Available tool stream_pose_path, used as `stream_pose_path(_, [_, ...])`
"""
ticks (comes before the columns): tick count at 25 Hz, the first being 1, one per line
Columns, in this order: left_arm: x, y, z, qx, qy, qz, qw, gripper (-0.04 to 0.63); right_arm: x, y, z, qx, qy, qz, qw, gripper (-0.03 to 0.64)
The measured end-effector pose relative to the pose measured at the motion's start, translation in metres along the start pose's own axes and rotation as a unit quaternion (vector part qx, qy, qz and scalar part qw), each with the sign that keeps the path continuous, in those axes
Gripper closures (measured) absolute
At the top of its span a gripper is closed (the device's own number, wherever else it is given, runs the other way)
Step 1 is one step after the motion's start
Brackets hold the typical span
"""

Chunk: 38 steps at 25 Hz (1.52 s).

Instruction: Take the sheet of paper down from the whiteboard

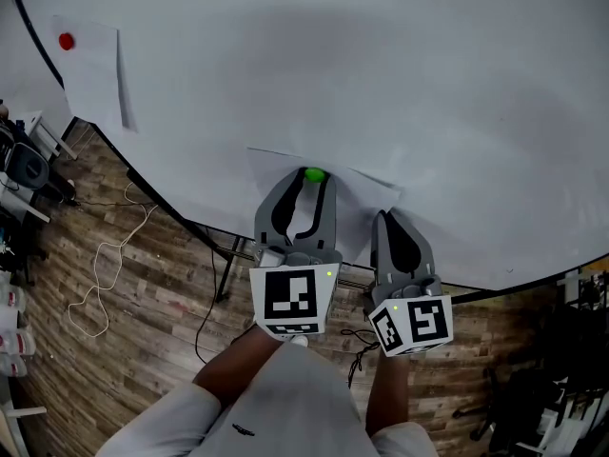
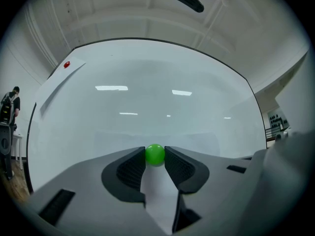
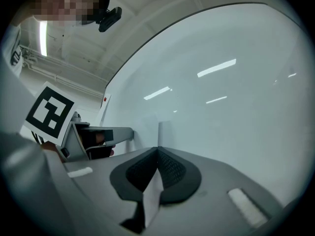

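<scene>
While my left tool [image 1: 309, 181] clamps the green magnet [image 1: 314, 174] pinning the sheet [image 1: 354, 208] low on the whiteboard [image 1: 381, 65] | my right tool [image 1: 385, 217] is closed, pinching the sheet's edge.

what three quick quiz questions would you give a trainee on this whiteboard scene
1. True or false: the left claw is closed on the green magnet.
2. What does the right claw pinch? A the sheet of paper; B a marker pen; C a cable.
3. What colour is the second magnet, on the other sheet at the head view's upper left?

Key: 1 true; 2 A; 3 red.
</scene>
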State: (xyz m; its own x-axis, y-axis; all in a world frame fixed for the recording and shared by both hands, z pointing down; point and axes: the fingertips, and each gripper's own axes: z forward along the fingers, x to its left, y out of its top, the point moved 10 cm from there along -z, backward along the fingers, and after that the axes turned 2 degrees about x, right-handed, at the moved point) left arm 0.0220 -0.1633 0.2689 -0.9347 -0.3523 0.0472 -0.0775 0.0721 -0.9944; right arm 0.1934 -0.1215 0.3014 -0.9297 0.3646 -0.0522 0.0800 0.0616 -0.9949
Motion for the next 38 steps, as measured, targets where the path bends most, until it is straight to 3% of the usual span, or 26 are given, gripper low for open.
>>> stream_pose_path(11, [0.009,-0.001,-0.013,0.010,-0.050,-0.013,0.9986,0.468,0.006,0.000,-0.011,-0.001,-0.016,0.003,1.000,0.607])
stream_pose_path(24, [0.036,-0.011,-0.058,0.018,-0.066,-0.034,0.9971,0.468,0.030,0.000,-0.034,-0.027,-0.067,0.007,0.997,0.607])
stream_pose_path(38, [0.063,-0.025,-0.094,0.043,-0.095,-0.021,0.9944,0.468,0.035,-0.009,-0.076,-0.064,-0.136,0.024,0.988,0.607])
